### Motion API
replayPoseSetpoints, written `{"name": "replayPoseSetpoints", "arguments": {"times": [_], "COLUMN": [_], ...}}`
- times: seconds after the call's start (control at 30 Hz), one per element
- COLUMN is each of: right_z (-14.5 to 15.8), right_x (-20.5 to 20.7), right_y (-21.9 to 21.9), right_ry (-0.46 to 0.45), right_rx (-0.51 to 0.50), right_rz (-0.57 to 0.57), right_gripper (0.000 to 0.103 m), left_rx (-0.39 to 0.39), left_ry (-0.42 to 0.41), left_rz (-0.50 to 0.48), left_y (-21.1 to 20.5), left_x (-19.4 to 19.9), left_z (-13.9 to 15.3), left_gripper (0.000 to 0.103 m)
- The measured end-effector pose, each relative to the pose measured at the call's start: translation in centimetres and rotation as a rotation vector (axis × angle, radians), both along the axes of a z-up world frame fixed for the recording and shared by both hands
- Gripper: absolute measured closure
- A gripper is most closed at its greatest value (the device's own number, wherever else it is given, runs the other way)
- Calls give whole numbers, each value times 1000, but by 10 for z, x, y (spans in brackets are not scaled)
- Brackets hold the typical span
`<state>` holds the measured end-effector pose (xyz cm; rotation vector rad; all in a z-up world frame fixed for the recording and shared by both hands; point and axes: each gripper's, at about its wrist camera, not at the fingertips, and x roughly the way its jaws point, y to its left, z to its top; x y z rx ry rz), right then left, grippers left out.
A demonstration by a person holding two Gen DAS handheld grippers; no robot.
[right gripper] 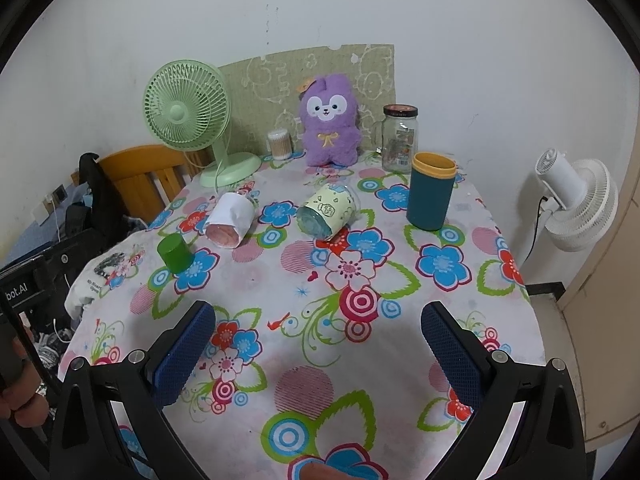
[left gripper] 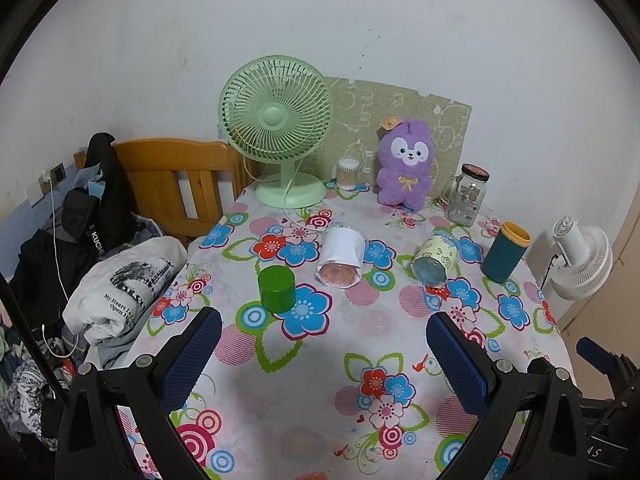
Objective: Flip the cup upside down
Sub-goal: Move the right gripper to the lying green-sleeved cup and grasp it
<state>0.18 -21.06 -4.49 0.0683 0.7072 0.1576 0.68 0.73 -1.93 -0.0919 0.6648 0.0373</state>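
Nothing started: left gripper [left gripper: 324,344] and right gripper [right gripper: 318,340] both hung wide open, empty, well short of the upright teal cup [right gripper: 431,191] at table's right, needing approach.

The jar [left gripper: 467,196] label is too small to read. A pink thing [right gripper: 316,472] is cut off at the bottom edge.
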Motion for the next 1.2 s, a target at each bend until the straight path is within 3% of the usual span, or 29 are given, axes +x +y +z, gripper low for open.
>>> {"name": "replayPoseSetpoints", "arguments": {"times": [0.4, 0.8, 1.03, 1.2], "right_z": [-16, -53, -78, -90], "right_x": [62, 151, 205, 237], "right_y": [8, 17, 8, 15], "right_ry": [67, 158, 235, 276], "right_rx": [-18, -6, 70, 63], "right_rz": [-24, -45, -114, -141], "right_gripper": [0, 0, 0, 0], "left_rx": [6, -18, -7, 10], "left_ry": [86, 156, 169, 165], "left_rz": [31, 24, 42, 48], "left_y": [10, 12, 11, 10], "left_x": [50, 108, 133, 141], "left_z": [-28, -58, -73, -79], "left_gripper": [0, 0, 0, 0]}}
